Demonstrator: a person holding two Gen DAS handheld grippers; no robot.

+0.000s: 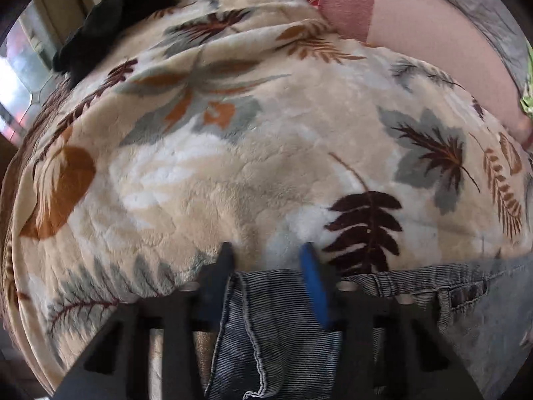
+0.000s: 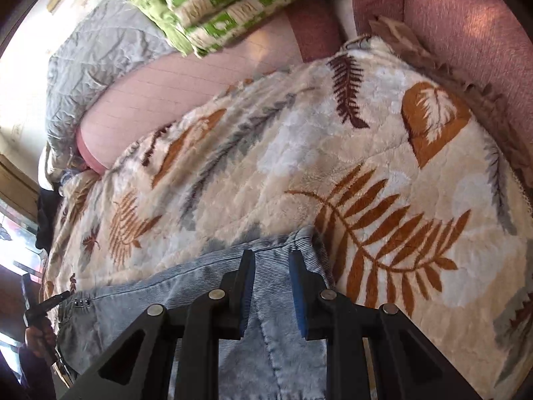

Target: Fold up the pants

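- On the blanket (image 1: 266, 153), near its front edge, lie the pants (image 1: 279, 320); pale ribbed denim, waistband end spread sideways along that edge
- Left gripper (image 1: 269, 263): jaws narrow, a fold of waistband between them; whether the pads bite I cannot tell
- Right gripper (image 2: 271, 266): jaws narrow, clamped on the pants' other end
- Step in hand, as I judge: both ends taken, ready to lift and fold; fold not yet made
- To do it well: confirm the left grip before lifting; raise both ends level and together; keep the cloth taut between them so no crease forms; lay edge to edge; beware the plush pile dragging the denim
- Left view alone shows: dark garment (image 1: 110, 16) at the blanket's far left corner; belt loop and rivets on the waistband
- Right view alone shows: green patterned bedding (image 2: 216, 3) and grey quilt (image 2: 100, 53) past the far edge; left gripper and the hand (image 2: 38, 336) holding it, low at the picture's left; pink sheet (image 2: 173, 90) broad between quilt and blanket
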